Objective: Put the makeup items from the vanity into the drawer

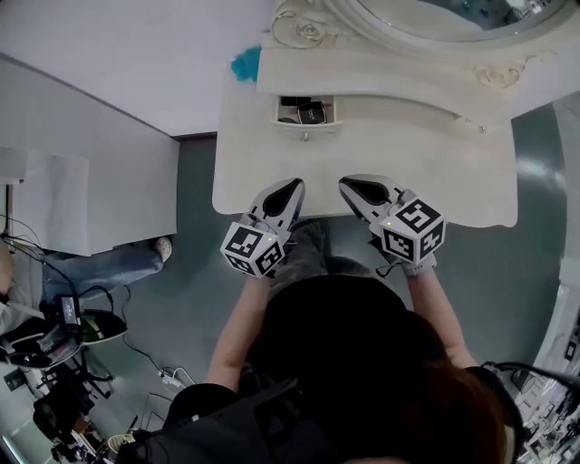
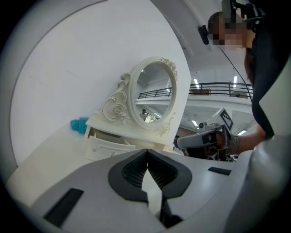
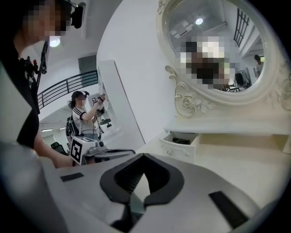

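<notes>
A cream vanity (image 1: 453,172) stands in front of me, its small drawer (image 1: 304,116) pulled open. Dark makeup items (image 1: 306,111) lie inside the drawer; the right gripper view also shows the drawer (image 3: 179,145) with those items (image 3: 183,141). My left gripper (image 1: 290,188) hovers over the vanity's near edge, shut and empty. My right gripper (image 1: 356,186) hangs beside it, also shut with nothing in it. In the gripper views, the left gripper (image 2: 147,152) and the right gripper (image 3: 143,157) each have their jaws closed together. The vanity top shows no loose makeup.
An ornate oval mirror (image 1: 426,18) rises at the vanity's back. A teal object (image 1: 245,65) sits at the back left corner. A white partition (image 1: 82,181) stands to the left, with someone's legs (image 1: 109,267) and equipment (image 1: 54,335) beyond. Another person (image 3: 84,113) stands in the background.
</notes>
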